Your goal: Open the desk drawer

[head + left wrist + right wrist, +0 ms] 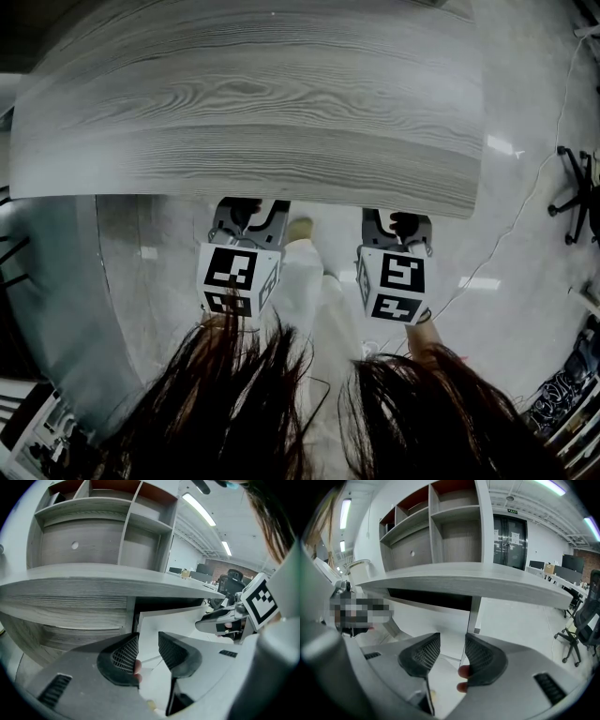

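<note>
Grey wood-grain desk fills the head view, with open shelves standing behind it. Under its top sits the white drawer, with a dark gap above. The left tool and right tool hover near the desk's front edge, jaws partly apart, both empty.

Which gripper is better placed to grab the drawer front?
Probably the left gripper. Its open jaws frame the drawer front just ahead, under the desk. The right gripper, also open, points at the drawer's end beside the desk leg.
</note>
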